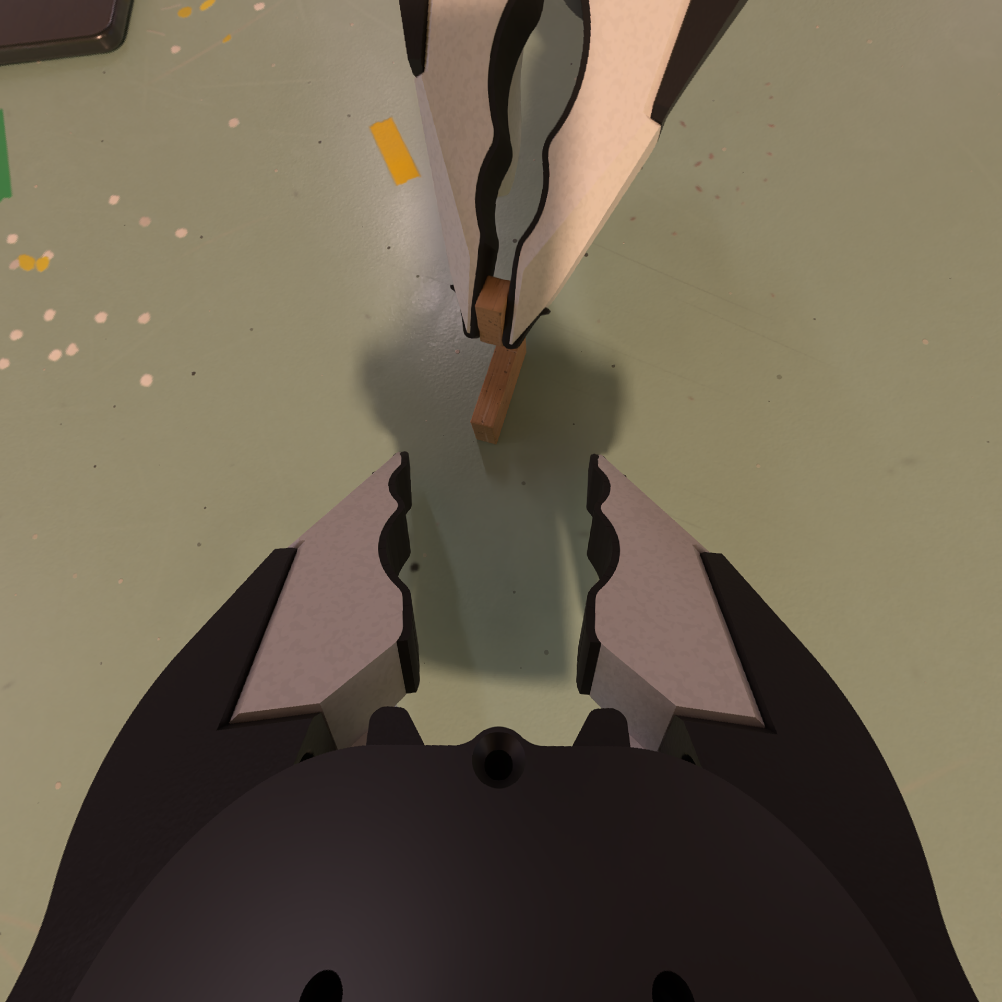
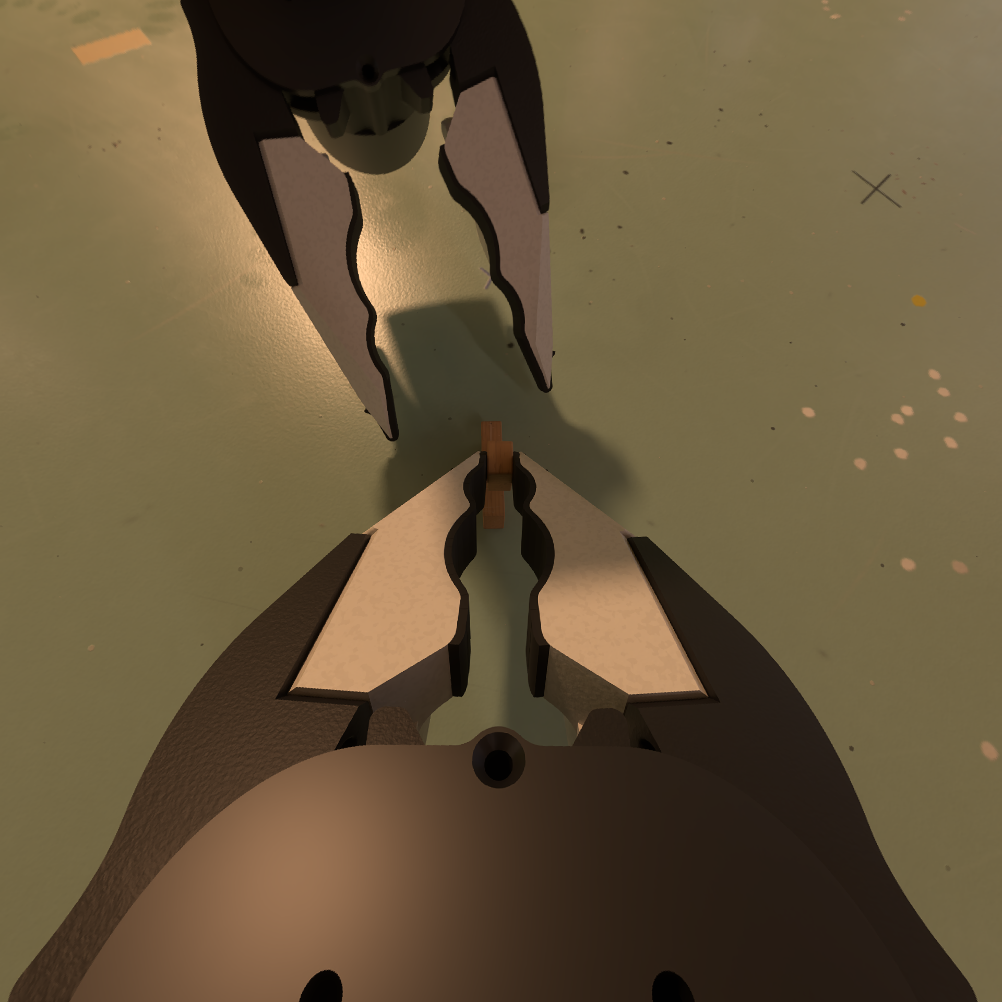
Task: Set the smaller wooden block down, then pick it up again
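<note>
My right gripper (image 2: 500,455) is shut on the smaller wooden block (image 2: 501,458), gripping it at the fingertips. In the left wrist view the right gripper (image 1: 490,337) reaches in from the top with the small block (image 1: 490,309) between its tips. A longer wooden block (image 1: 499,390) lies flat on the green table right beneath it; it also shows in the right wrist view (image 2: 493,512). I cannot tell whether the two blocks touch. My left gripper (image 1: 499,461) is open and empty, just short of the longer block's near end. It faces the right gripper in the right wrist view (image 2: 467,409).
A strip of yellow tape (image 1: 394,151) lies on the table left of the right gripper. A dark tray corner (image 1: 59,27) sits at the far left, with a green patch (image 1: 4,154) at the left edge. A pencilled cross (image 2: 875,190) marks the table.
</note>
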{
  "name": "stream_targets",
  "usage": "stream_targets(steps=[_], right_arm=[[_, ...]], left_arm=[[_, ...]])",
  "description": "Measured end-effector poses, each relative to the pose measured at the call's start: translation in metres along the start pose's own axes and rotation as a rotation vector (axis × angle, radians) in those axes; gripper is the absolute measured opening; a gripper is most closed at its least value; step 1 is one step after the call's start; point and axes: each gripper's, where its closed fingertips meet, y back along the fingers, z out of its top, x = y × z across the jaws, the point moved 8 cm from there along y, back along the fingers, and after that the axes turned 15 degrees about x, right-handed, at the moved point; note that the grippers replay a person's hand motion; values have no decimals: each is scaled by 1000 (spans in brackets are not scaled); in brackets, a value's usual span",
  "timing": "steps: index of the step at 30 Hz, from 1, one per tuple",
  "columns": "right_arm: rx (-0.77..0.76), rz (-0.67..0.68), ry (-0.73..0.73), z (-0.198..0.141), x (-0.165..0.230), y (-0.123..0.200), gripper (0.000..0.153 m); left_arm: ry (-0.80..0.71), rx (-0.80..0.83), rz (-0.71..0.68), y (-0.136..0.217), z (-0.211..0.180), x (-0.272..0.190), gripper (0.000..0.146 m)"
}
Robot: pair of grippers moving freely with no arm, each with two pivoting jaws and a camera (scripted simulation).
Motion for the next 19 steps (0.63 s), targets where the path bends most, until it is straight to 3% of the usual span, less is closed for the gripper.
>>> stream_targets(steps=[19], right_arm=[[29,-39,18,0,3,-10,8]], left_arm=[[2,0,-4,-2,0,3,65]])
